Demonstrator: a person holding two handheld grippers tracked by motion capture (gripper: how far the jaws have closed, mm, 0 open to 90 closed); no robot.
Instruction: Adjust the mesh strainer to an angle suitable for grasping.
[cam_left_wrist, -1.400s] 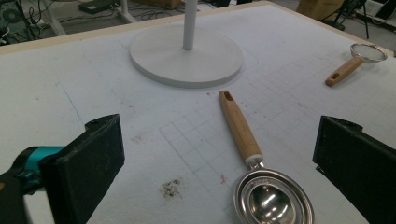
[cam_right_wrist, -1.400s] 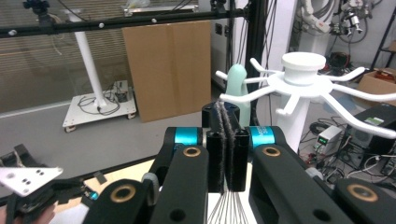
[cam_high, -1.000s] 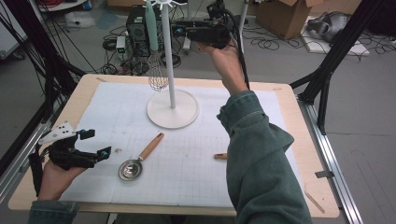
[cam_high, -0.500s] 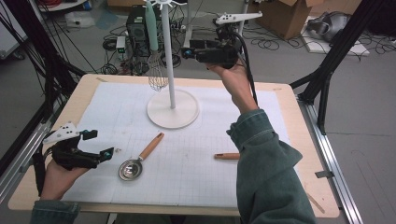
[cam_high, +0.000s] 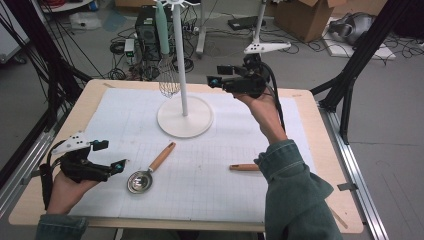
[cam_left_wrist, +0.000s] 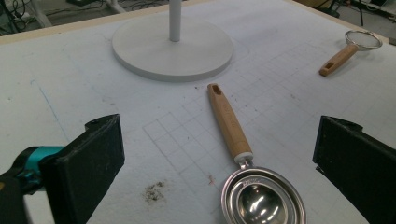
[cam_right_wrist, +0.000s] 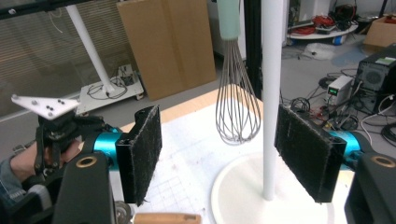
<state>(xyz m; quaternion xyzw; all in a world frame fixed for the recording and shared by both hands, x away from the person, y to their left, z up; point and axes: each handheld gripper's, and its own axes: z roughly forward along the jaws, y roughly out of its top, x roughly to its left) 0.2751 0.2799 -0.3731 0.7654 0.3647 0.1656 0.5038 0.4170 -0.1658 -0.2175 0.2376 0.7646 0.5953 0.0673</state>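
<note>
While both hands work over the surface (cam_high: 300, 107):
Left gripper (cam_high: 117, 166): low at the near left edge, jaws wide apart, empty; measuring spoon (cam_high: 142, 178) lies just beside.
Whisk (cam_high: 167, 75): hanging on the white stand (cam_high: 184, 112).
Right gripper (cam_high: 214, 80): raised level toward the stand, jaws just been opening, nothing between them.

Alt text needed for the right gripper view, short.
Right gripper with open black jaws, just widened, nothing between its pads, faces a wire whisk hanging beside the white stand pole. The left gripper is held at far left.
</note>
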